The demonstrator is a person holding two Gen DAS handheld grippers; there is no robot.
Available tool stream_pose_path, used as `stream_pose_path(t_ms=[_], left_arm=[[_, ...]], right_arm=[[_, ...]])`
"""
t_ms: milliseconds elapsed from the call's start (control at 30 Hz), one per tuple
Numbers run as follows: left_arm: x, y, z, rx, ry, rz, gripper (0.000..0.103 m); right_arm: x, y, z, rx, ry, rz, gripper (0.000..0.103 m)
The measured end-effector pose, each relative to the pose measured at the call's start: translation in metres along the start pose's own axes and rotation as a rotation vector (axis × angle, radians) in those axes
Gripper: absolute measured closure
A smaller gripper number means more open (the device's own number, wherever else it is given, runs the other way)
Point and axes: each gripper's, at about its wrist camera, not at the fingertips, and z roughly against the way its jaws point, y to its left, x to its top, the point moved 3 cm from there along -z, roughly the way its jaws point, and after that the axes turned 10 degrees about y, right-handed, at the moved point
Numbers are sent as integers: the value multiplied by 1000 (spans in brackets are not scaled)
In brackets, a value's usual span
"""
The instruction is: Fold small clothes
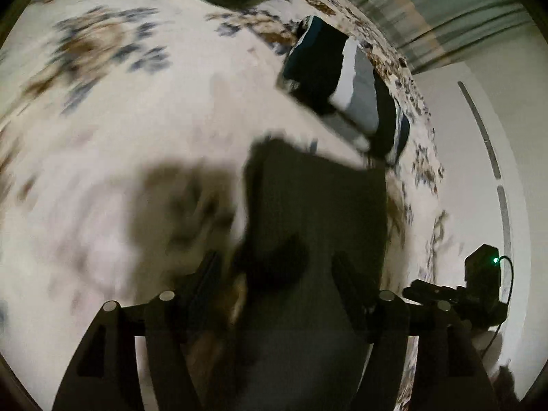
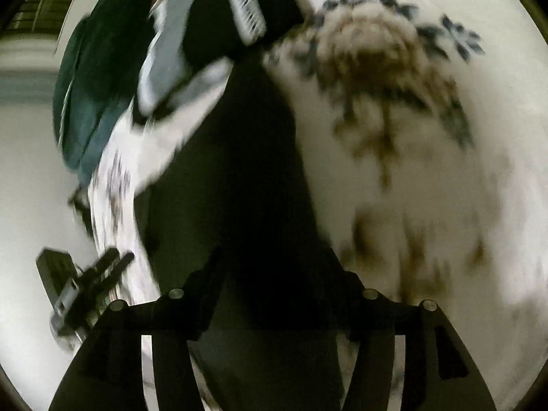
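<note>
A dark garment [image 1: 315,205] lies flat on the floral sheet and runs up from between the fingers of my left gripper [image 1: 277,274]. The jaws stand apart over the cloth without pinching it. In the right wrist view the same dark garment [image 2: 239,171] stretches away from my right gripper [image 2: 279,274], whose jaws are also apart over it. Each gripper shows in the other's view: the right gripper [image 1: 416,289] at the far right, the left gripper [image 2: 118,257] at the lower left. Both views are blurred.
A pile of dark, grey and white clothes [image 1: 342,85] [image 2: 171,51] sits near the edge of the floral sheet [image 1: 137,120] [image 2: 411,171]. A teal garment [image 2: 89,85] lies beside the pile. A white wall [image 1: 462,171] lies past the sheet's edge.
</note>
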Motion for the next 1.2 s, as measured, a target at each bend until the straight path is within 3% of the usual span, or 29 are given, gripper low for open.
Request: stream_pose_path(t_ms=[167,300,400,467,667,833,1033,1067,1100,1133,1200], left_arm=[[-127,25,14,116,59,50,38],[-234,56,-13,168,180,142,38],[-293,69,-42,271,268,136,38],[-319,78,-46,271,260,161,38],[-340,81,-40,163,229,190,38],[-354,74,-56,106,264,121,38],[-362,60,-52,45,231,122,39],[-363,54,-50,37,220,110,51],[-365,51,-50,48,221,104,76],[-366,48,-50,78,230,103,88],[-368,49,-44,42,209,137,94]], right_arm=[[-124,-21,1,-12,132,37,40],[-215,-52,-18,-32,202,15,40],[-283,-81,-52,-13,268,-53,40],[-323,-97,-76,-24,309,-69,40],[-388,-123,-131,28,351,-124,40],[-395,-122,-149,95,341,-109,40],[-393,-110,-162,219,383,-116,38],[-395,-109,-165,233,388,-118,38],[-395,-110,-168,239,387,-120,39],[-397,-107,-170,242,385,-113,42],[-400,-97,-174,221,379,-92,85]])
